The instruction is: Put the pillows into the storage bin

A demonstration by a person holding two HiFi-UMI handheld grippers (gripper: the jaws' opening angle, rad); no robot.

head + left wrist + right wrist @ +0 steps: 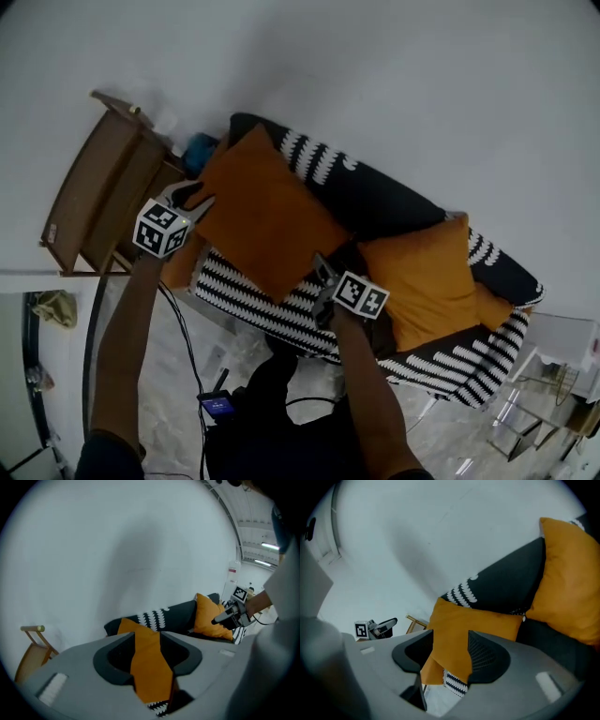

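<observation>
Orange pillow (pixel 262 211) leaning on sofa (pixel 394 211) | step: reach-to-grasp | left claw (pixel 194 201) spread, pillow edge between jaws, unpinched | right claw (pixel 323 270) spread, same at opposite corner | next: pinch both, lift | storage bin unseen

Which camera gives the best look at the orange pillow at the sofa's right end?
The head view: the pillow shows nearly whole against the sofa. The right gripper view has it large but cropped; the left gripper view shows it small, partly behind the right gripper.
</observation>
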